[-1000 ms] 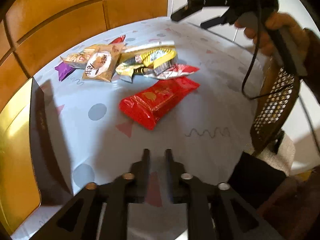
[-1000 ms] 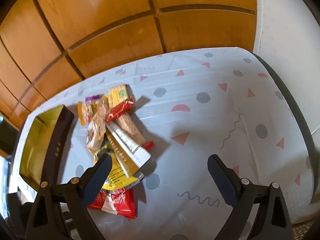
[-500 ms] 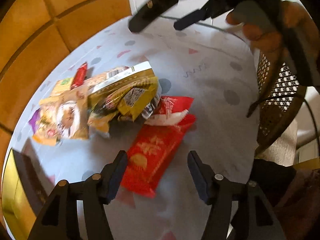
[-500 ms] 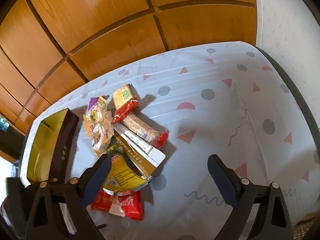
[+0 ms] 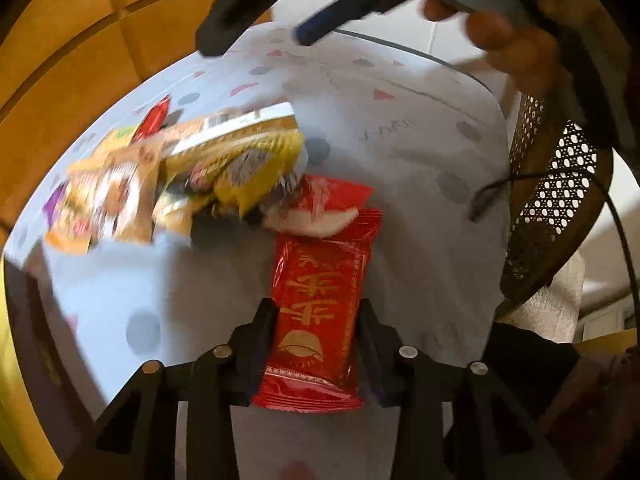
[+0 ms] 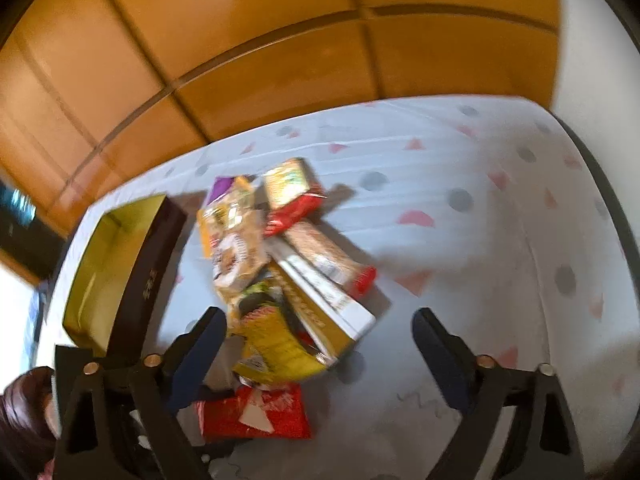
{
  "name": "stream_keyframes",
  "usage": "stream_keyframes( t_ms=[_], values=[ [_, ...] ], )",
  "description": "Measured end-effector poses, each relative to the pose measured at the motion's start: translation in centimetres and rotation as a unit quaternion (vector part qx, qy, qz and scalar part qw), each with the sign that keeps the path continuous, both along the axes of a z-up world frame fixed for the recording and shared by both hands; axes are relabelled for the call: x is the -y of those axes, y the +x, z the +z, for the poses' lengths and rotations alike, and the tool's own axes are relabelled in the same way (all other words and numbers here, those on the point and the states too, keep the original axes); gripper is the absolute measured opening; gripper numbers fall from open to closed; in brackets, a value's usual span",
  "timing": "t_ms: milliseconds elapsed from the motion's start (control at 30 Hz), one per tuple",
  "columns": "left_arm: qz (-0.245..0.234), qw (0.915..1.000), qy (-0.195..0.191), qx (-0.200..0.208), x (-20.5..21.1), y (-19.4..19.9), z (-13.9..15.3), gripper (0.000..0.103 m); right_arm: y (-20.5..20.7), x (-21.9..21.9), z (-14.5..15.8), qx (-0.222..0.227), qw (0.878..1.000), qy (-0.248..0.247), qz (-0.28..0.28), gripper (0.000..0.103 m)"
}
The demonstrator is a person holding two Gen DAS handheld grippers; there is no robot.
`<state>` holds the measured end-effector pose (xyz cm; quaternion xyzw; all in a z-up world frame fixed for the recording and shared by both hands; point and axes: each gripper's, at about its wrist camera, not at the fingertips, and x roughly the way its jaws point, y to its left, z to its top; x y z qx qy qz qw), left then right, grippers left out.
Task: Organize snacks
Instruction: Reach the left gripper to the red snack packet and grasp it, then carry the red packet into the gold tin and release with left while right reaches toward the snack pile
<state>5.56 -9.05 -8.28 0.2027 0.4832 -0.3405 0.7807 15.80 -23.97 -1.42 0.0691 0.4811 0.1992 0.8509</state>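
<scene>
Left claw [image 5: 316, 320] has just been closing, now clamped on the red snack pack [image 5: 320, 304] at the desk's [image 5: 420, 208] near edge by the pile [image 5: 192, 176]; right claw [image 6: 316, 344] apart, empty; lift to gold box [image 6: 116, 264] looks next.
</scene>
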Motion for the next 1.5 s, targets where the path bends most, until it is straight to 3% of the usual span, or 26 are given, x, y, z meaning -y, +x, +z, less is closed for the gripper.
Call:
stream_keyframes(
  t_ms=[133, 300, 433, 567, 700, 967, 1067, 1200, 1300, 1467, 1500],
  values=[
    [0.046, 0.9987, -0.022, 0.001, -2.2, -2.0, 0.2, 0.04, 1.8, -3.5, -1.0, -0.01, 0.997, -0.051, 0.056, 0.065],
    [0.099, 0.994, -0.045, 0.011, -4.7, -4.1, 0.1, 0.04, 4.0, -7.2, -3.9, -0.034, 0.985, -0.129, 0.108, 0.058],
    [0.119, 0.9914, -0.051, 0.019, -5.8, -5.1, 0.0, 0.041, 5.4, -8.8, -5.6, -0.045, 0.979, -0.157, 0.125, 0.052],
    [0.133, 0.9895, -0.052, 0.024, -6.0, -5.5, -0.4, 0.043, 6.6, -9.5, -7.1, -0.073, 0.975, -0.17, 0.119, 0.03],
    [0.145, 0.987, -0.067, 0.019, -6.5, -5.0, -0.5, 0.039, 5.5, -9.2, -6.9, -0.067, 0.973, -0.178, 0.128, 0.023],
    [0.177, 0.9736, -0.143, 0.009, -9.4, -4.9, 2.5, 0.037, 2.8, -6.5, -7.6, -0.066, 0.971, -0.203, 0.109, 0.024],
    [0.197, 0.9613, -0.192, 0.021, -11.8, -5.5, 5.5, 0.037, 2.0, -6.3, -7.8, -0.059, 0.969, -0.215, 0.11, 0.025],
    [0.262, 0.9393, -0.217, 0.043, -16.0, -4.6, 8.3, 0.037, 1.4, -6.9, -7.6, -0.049, 0.969, -0.214, 0.112, 0.029],
    [0.327, 0.9241, -0.189, 0.058, -18.9, -2.5, 9.2, 0.037, 1.5, -6.8, -7.4, -0.046, 0.971, -0.208, 0.109, 0.03],
    [0.417, 0.8918, -0.171, 0.045, -22.9, 2.4, 8.8, 0.037, 2.2, -5.9, -7.2, -0.049, 0.972, -0.205, 0.1, 0.042],
    [0.424, 0.8889, -0.167, 0.045, -23.2, 3.1, 8.5, 0.037, 2.9, -5.5, -7.1, -0.05, 0.972, -0.206, 0.098, 0.045]
  ],
)
